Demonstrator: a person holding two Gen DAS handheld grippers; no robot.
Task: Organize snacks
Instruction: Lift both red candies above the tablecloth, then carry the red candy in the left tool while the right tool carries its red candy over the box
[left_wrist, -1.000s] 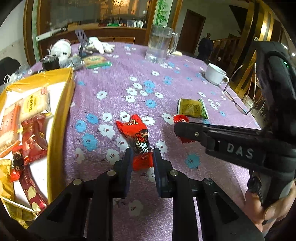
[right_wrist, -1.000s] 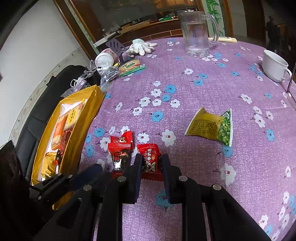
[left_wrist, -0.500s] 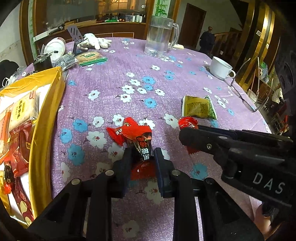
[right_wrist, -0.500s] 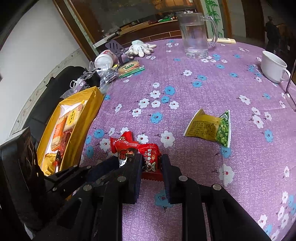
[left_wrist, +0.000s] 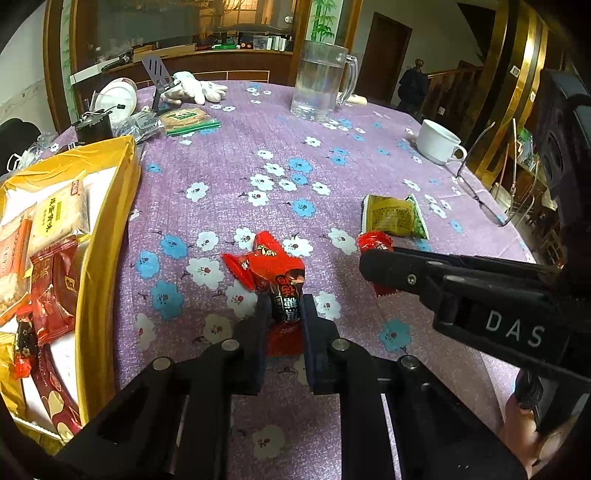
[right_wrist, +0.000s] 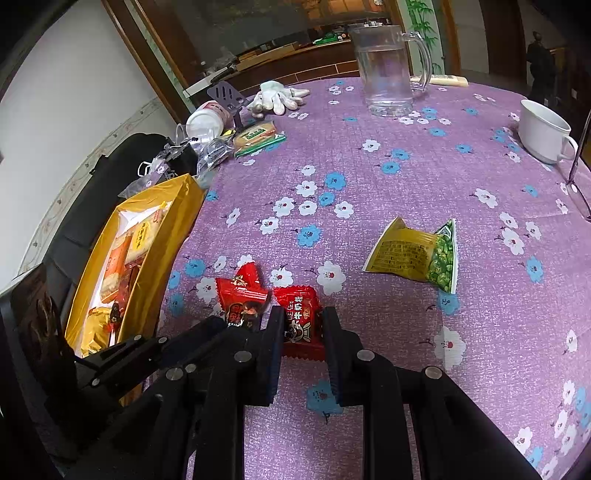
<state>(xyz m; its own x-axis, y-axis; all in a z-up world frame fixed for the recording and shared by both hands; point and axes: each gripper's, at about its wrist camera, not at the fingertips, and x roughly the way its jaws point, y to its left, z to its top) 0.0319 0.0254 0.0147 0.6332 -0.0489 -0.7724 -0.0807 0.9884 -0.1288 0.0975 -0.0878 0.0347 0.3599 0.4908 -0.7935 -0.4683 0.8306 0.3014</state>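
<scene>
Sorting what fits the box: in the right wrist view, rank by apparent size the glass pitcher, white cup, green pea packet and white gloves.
1. glass pitcher
2. green pea packet, nearer the camera, so unsure
3. white cup, partly cut off
4. white gloves

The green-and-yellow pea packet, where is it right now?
The green-and-yellow pea packet lies flat on the purple tablecloth, right of and beyond the two red snacks in the grippers, on the white cup's side, in both wrist views.

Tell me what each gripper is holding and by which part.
The left gripper is shut on the near end of a red snack packet. The right gripper is shut on the sides of another red snack packet.
</scene>
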